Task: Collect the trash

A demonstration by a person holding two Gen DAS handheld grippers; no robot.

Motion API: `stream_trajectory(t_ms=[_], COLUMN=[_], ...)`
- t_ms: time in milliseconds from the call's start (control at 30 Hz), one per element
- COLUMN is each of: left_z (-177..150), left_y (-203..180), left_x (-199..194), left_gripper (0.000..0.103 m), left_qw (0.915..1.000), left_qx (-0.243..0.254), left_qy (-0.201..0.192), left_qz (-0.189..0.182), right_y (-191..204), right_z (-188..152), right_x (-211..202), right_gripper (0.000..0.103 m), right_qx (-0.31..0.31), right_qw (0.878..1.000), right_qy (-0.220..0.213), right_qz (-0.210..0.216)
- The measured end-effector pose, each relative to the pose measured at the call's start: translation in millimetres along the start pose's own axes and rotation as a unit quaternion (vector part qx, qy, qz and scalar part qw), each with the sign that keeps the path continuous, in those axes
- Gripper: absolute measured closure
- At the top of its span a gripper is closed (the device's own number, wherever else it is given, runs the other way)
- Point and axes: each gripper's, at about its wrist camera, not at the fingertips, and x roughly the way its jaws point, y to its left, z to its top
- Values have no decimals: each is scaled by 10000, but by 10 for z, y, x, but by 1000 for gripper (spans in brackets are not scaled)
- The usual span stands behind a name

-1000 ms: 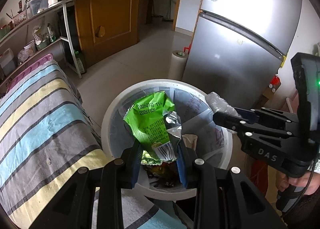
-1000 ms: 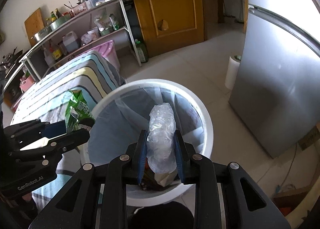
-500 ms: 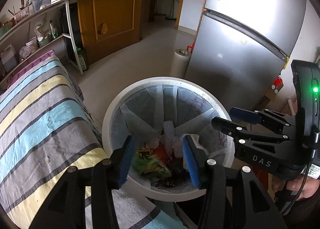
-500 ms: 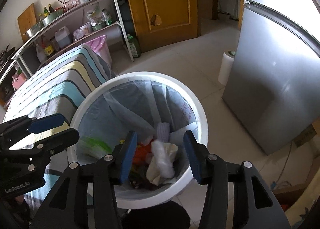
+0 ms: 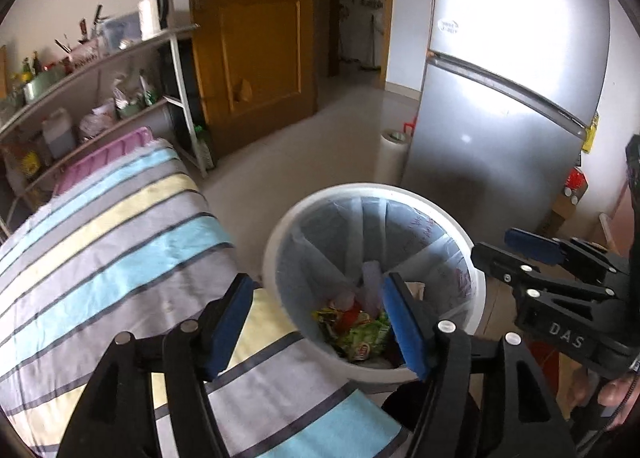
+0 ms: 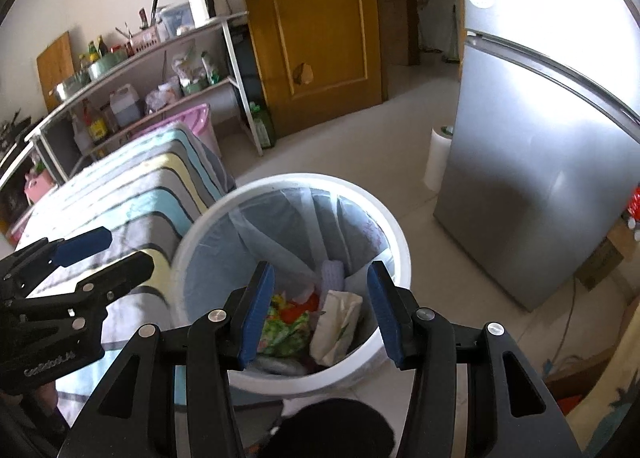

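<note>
A white round trash bin (image 5: 276,234) lined with a clear bag stands on the floor beside the striped table. It also shows in the right wrist view (image 6: 400,254). Inside lie a green snack wrapper (image 5: 366,334), red scraps and a white tissue pack (image 6: 340,318). My left gripper (image 5: 320,318) is open and empty, above the table's corner and the bin's near rim. My right gripper (image 6: 320,302) is open and empty above the bin. Each gripper shows in the other's view: the right one (image 5: 532,254) and the left one (image 6: 108,254).
A striped cloth (image 5: 100,250) covers the table left of the bin. A silver fridge (image 5: 508,97) stands right, with a white roll (image 5: 392,153) at its foot. A metal shelf (image 6: 152,69) with bottles and a brown door (image 6: 320,17) are behind.
Both grippers opened and dropped their trash, the green wrapper and the clear plastic, into the bin. Both then drew up and back, the left one shifting over the table.
</note>
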Motion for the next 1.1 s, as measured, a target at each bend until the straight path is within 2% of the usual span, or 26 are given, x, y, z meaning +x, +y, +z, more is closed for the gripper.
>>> stream_trajectory(t_ms=[133, 233, 400, 600, 700, 867, 1100], left_z=[-79, -154, -278, -417, -497, -604, -694], left_y=[78, 50, 84, 95, 96, 121, 123], left_x=[-203, -356, -568, -822, -919, -1012, -1039], left_gripper=[33, 31, 28, 27, 27, 26, 26], left_qw=[9997, 9994, 9988, 9970, 9964, 9958, 9957], left_qx=[-137, -35, -113, -174, -196, -236, -221], left_qy=[-178, -324, -466, -701, -766, -824, -783], left_qz=[11, 154, 50, 275, 292, 327, 433], right_y=[118, 200, 331, 440, 499, 632, 645], right_z=[-61, -116, -238, -420, -519, -648, -741], right_x=[-186, -318, -540, -771, -879, -972, -1018], right_gripper=[53, 53, 53, 53, 53, 53, 53], right_qx=[-12, 19, 36, 156, 218, 139, 247], right_qw=[9998, 9996, 9986, 9973, 9962, 9927, 9913], right_qy=[-174, -285, -485, -666, -775, -945, -1016], right_qz=[-37, -42, -203, -258, -344, -735, -798])
